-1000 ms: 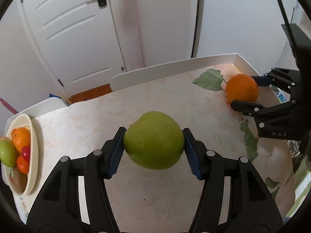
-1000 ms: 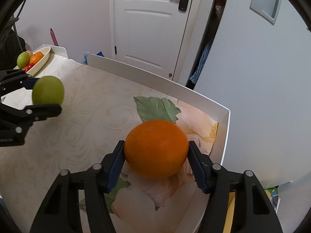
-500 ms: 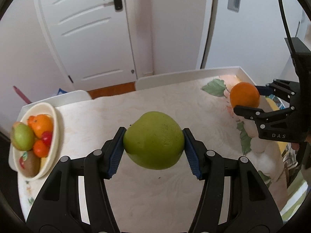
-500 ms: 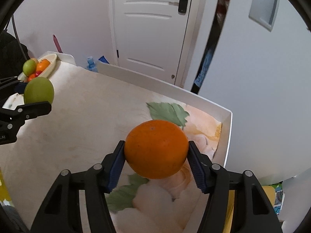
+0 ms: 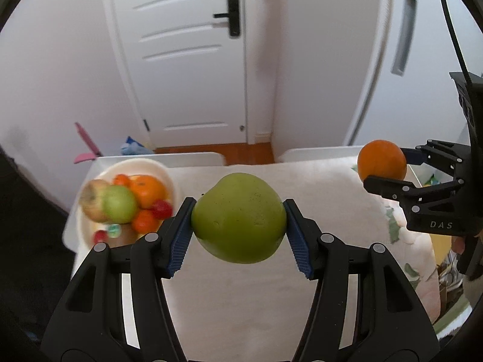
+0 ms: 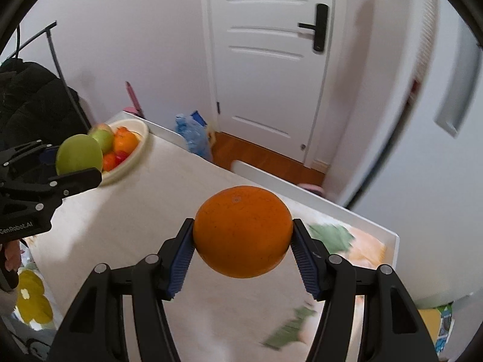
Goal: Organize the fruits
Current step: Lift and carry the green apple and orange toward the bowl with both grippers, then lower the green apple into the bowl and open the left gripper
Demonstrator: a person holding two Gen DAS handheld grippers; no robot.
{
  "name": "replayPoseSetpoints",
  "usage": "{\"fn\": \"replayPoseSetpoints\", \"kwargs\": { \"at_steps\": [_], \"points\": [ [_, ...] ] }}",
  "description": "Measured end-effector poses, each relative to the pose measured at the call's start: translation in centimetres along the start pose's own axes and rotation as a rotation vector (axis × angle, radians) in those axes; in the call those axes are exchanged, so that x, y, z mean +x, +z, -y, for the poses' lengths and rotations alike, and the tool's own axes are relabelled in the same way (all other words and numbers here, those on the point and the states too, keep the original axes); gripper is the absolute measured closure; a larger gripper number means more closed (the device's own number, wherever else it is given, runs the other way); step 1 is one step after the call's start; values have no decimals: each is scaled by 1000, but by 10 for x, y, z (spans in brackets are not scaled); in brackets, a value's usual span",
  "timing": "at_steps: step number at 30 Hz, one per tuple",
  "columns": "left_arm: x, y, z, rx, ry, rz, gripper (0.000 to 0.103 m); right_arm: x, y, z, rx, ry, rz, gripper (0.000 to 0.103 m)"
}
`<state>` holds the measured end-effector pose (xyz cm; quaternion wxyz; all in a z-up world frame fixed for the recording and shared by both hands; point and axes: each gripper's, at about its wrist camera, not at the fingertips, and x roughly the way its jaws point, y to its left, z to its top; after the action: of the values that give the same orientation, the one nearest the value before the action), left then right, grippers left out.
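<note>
I hold a piece of fruit in each tool above the cloth-covered table (image 5: 241, 301): my left gripper (image 5: 238, 226) is clamped on a green pear-shaped fruit (image 5: 238, 218), and my right gripper (image 6: 243, 235) is clamped on an orange (image 6: 243, 230). Both are lifted clear of the tabletop, with the blue ribbed pads (image 5: 297, 253) pressing each fruit at its widest girth on opposite sides.

The cream fruit bowl (image 5: 164, 175) sits at the table's far left corner, already loaded with a green apple (image 5: 119, 203), oranges and small red fruits, and blurred in the left wrist view. From the right wrist view, the green fruit (image 6: 79, 154) hangs just in front of that bowl (image 6: 142, 138), while the orange is well apart from it, over the middle of the table.

My judgement: both fruits are firm, round and smooth-skinned, moderately weighty, and liable to roll or squirt out if gripped off-centre. The hold across the equator looks sound. The bowl is heaped, so each should be set down gently into a gap, lest the pile shift or bruise.
</note>
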<state>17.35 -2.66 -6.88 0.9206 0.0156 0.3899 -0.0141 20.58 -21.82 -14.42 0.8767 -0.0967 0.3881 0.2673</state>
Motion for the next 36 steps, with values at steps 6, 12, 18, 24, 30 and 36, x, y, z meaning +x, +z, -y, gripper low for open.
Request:
{"fn": "replayPoseSetpoints", "kwargs": {
  "at_steps": [6,12,18,24,30,36],
  "points": [
    [-11,-4,-59,-40,34,7,41,6,31,-52,-25,35,7,45],
    [-6,-15,-117,-76,57,-13,41,23,53,-96,-31,64,9,45],
    [12,-27,-167,-102,69,-43,41,48,70,-132,-28,87,-5,45],
    [35,-41,-201,-102,63,-65,41,69,80,-159,-19,91,-13,45],
    [54,-51,-215,-88,34,-76,41,88,86,-175,-3,87,-21,45],
    [71,-53,-216,-67,9,-74,41,100,87,-181,9,68,-38,45]
  ]
}}
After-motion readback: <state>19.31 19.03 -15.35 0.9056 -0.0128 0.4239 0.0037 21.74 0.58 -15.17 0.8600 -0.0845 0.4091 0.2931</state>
